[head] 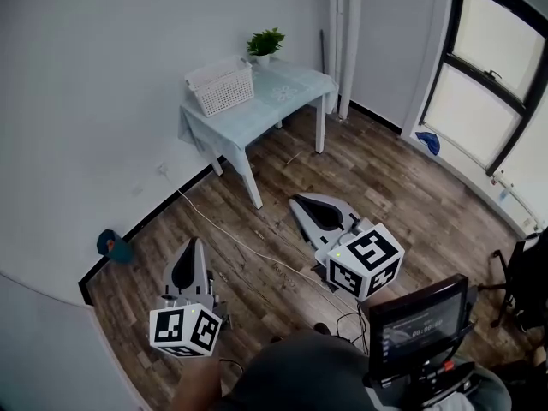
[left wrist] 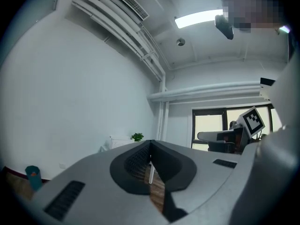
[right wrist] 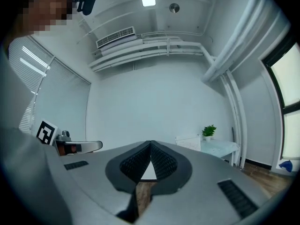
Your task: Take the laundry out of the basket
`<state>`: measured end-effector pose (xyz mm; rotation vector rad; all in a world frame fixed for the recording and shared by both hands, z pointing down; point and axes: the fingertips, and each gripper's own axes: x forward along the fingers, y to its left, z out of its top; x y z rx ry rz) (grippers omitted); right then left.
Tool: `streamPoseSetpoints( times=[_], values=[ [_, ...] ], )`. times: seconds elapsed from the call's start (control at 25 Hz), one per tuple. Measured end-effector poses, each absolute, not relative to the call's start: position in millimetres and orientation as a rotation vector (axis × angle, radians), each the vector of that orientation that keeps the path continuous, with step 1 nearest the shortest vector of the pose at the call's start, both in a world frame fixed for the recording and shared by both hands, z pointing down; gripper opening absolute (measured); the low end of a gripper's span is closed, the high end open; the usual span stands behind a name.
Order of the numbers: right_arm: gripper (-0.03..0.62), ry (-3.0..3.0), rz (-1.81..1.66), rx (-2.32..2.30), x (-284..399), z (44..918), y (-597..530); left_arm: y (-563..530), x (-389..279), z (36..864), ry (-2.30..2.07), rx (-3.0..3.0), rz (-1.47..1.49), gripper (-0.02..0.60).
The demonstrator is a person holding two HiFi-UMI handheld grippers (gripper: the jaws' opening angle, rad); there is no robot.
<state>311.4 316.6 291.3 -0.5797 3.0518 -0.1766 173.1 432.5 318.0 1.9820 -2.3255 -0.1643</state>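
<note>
I hold both grippers level above the wooden floor (head: 385, 187), well apart from the table (head: 291, 88). The left gripper (head: 195, 243) has its jaws closed tip to tip with nothing between them, and the right gripper (head: 294, 200) is closed and empty in the same way. The white basket (head: 223, 89) sits at the table's left end, with a potted plant (head: 265, 43) at the back corner near it; I cannot make out what lies in the basket.
</note>
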Motion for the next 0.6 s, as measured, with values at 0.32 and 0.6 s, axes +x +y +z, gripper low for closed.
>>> streamPoseSetpoints(
  times=[0.32, 0.6],
  values=[
    [0.017, 3.094, -0.216, -0.529, 290.0, 301.0, 330.2, 438.3, 166.4, 325.5, -2.229, 2.027, -0.205, 0.011],
    [0.017, 3.110, -0.206, -0.539, 276.5, 303.9, 337.9, 443.7, 153.0, 334.6, -2.244, 2.021, -0.183, 0.011]
  ],
)
